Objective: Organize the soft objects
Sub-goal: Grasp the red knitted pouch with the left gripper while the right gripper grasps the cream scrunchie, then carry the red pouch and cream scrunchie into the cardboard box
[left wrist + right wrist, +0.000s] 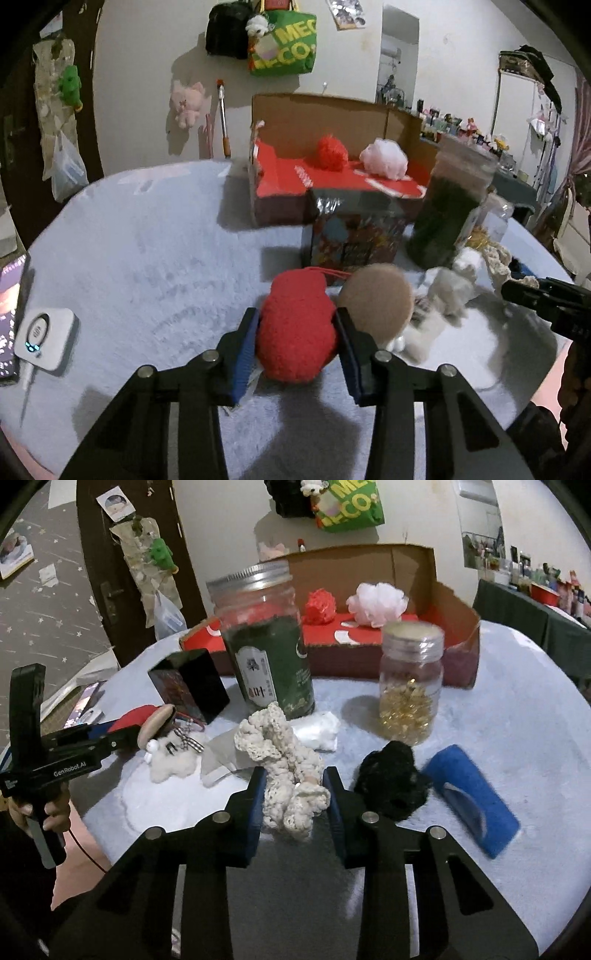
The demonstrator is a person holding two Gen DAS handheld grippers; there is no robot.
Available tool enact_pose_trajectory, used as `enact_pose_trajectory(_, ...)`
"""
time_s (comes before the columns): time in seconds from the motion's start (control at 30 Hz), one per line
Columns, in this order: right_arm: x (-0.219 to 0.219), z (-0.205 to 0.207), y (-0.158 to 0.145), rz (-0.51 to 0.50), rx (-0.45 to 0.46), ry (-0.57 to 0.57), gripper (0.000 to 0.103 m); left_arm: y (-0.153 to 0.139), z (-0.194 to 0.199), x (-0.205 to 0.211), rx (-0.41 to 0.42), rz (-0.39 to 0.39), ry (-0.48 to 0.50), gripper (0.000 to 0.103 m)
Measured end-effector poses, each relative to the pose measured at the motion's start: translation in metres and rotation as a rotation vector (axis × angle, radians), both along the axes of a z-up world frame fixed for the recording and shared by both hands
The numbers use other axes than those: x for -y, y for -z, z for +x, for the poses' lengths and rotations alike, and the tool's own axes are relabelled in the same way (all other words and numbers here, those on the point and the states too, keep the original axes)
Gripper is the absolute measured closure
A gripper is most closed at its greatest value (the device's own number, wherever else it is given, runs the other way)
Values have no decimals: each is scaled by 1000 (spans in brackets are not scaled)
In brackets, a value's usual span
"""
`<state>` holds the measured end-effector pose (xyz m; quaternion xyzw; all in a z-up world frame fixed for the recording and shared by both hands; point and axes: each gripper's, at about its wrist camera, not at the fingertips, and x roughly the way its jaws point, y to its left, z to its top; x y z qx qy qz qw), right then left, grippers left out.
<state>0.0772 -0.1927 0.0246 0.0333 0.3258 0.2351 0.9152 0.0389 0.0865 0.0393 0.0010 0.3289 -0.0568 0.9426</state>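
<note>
A red plush toy (pixel 295 343) lies on the pale blue fleece table cover, and my left gripper (pixel 296 314) is shut on it, a pad pressing each side. A tan round plush (pixel 376 299) and a white plush (pixel 443 295) lie just right of it. My right gripper (pixel 295 775) is shut on a cream crocheted piece (pixel 280 753) that rests on the cover. Behind stands an open cardboard box (pixel 458 613) with a red floor, holding a red pompom (pixel 320 605) and a pink pouf (pixel 376 603). The left gripper (pixel 122 734) also shows at the left of the right wrist view.
A tall green jar (pixel 269 646), a glass jar of gold bits (pixel 410 686) and a dark printed box (pixel 188 686) stand before the cardboard box. A black fuzzy lump (pixel 391 782), a blue pad (pixel 472 794) and a white tuft (pixel 321 727) lie nearby. A white device (pixel 46 338) sits far left.
</note>
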Motion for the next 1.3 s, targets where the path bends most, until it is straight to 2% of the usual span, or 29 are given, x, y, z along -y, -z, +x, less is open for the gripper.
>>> enact_pose_trajectory(0.17,9,-2,-14,20,5,2,73,-27,-10,16,66,21,47,60)
enact_pose_trajectory(0.27,13,0,-18,25,1,-2,73,-36,-11,30,70,-10,102,60)
enact_pose_trajectory(0.43,15,3,-20,47,-16,-15,73,-36,-7,66,60,-46,219,60)
enact_pose_trajectory(0.67,12,7,-18,36,-31,-42,73,-21,12,103,6,-67,308,60)
enact_pose_trajectory(1.07,9,17,-9,22,-70,-58,73,-12,17,108,-23,-61,306,60)
enact_pose_trajectory(1.3,15,13,-16,27,-55,-59,73,-20,12,99,2,-46,300,60)
